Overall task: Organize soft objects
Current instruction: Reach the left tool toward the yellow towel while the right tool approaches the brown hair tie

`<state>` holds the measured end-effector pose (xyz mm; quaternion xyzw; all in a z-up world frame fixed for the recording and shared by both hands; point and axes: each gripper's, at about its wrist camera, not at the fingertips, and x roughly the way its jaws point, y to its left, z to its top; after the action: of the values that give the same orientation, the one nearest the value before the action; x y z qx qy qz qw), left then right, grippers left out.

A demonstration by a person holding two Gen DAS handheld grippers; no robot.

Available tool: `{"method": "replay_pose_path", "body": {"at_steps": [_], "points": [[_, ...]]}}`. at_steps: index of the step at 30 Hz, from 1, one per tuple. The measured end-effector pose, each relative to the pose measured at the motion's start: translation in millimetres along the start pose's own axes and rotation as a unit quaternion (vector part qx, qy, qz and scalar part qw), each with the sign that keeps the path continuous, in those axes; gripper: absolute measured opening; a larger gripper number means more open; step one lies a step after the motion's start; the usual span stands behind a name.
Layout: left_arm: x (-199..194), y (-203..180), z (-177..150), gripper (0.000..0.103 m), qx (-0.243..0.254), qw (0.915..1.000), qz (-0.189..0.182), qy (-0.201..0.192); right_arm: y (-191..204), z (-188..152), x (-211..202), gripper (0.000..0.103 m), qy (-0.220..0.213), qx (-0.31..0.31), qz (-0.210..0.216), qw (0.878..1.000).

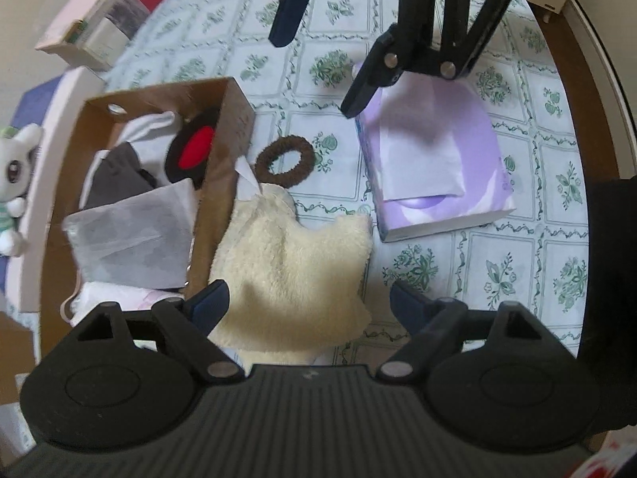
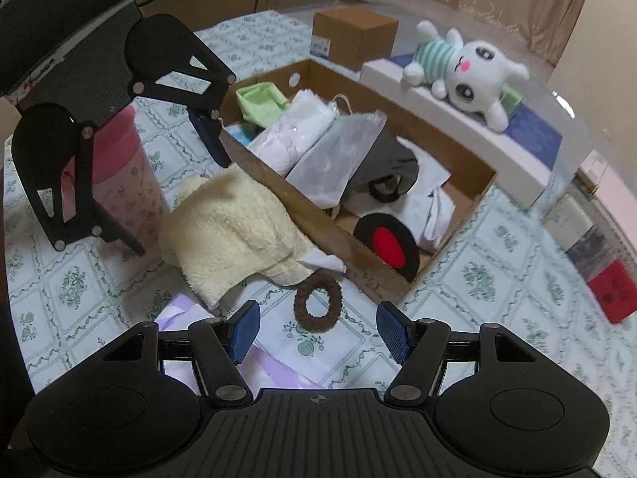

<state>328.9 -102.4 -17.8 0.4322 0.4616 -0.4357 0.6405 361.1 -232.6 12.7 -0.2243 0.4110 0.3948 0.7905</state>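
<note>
A cream fluffy cloth (image 1: pixel 294 263) (image 2: pixel 231 223) lies on the flowered tablecloth, against the long wall of an open cardboard box (image 1: pixel 235 119) (image 2: pixel 358 263). My left gripper (image 1: pixel 308 302) (image 2: pixel 182 207) hangs open right over the cloth, a finger on either side, with nothing gripped. A brown scrunchie (image 1: pixel 284 141) (image 2: pixel 299 302) lies flat beside the cloth's tagged corner. Just short of the scrunchie my right gripper (image 2: pixel 318 330) (image 1: pixel 318 63) stands open and empty. The box holds folded cloths, a clear bag and a black pad with a red centre (image 1: pixel 195 151) (image 2: pixel 386 247).
A purple tissue pack (image 1: pixel 438 167) (image 2: pixel 278 366) lies under my right gripper. A pink canister (image 2: pixel 127 175) stands behind the left gripper. A white plush rabbit (image 2: pixel 469 75) (image 1: pixel 16 167) lies on a white box beyond the carton, near a small brown box (image 2: pixel 354 36).
</note>
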Motion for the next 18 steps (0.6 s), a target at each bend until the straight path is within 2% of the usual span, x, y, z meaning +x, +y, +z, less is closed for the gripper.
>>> {"method": "replay_pose_path", "body": {"at_steps": [5,11,18], "points": [[18.0,11.9,3.2,0.084,-0.001,0.9997,-0.023,0.008,-7.3,1.8,17.3,0.065,0.008,0.011,0.014,1.0],[36.9,18.9,4.3,0.083,0.006,0.9994,-0.023,0.025,-11.8,3.7,34.9,0.065,0.021,0.014,0.029,0.999],[57.1,31.4,-0.2,0.074,-0.008,0.9984,-0.025,0.051,-14.0,9.0,57.9,0.065,0.045,0.012,0.039,0.998]]}}
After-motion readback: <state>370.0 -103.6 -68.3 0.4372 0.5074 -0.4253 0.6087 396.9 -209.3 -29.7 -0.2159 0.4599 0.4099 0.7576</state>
